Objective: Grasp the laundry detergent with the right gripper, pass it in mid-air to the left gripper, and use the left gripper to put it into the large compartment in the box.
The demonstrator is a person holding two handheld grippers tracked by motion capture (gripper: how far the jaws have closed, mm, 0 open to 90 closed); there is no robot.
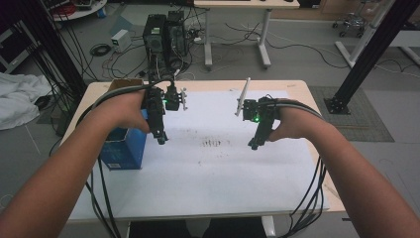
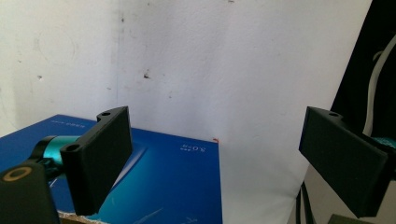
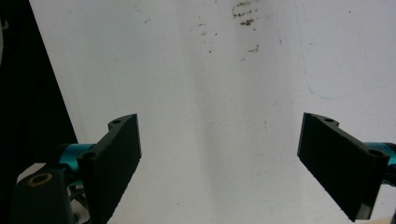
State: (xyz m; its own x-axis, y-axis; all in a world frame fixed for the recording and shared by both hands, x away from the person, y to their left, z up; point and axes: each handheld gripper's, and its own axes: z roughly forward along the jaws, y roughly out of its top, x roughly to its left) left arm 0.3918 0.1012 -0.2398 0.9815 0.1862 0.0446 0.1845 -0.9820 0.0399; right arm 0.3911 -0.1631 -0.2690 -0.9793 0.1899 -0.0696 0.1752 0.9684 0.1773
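Fingers (image 2: 100, 158) of the left gripper (image 1: 161, 140) are held wide apart with nothing between them, and those of the right gripper (image 1: 253, 145) are spread likewise over bare white paper (image 1: 223, 168). The blue box (image 1: 124, 146) stands at the centre left of the high view, just beside the left gripper; in the left gripper view its blue face fills the lower left. For a sound grasp, the spread fingers should be squared to the box's opposite walls before being closed, while the right gripper is kept clear above the bench (image 1: 317, 106).
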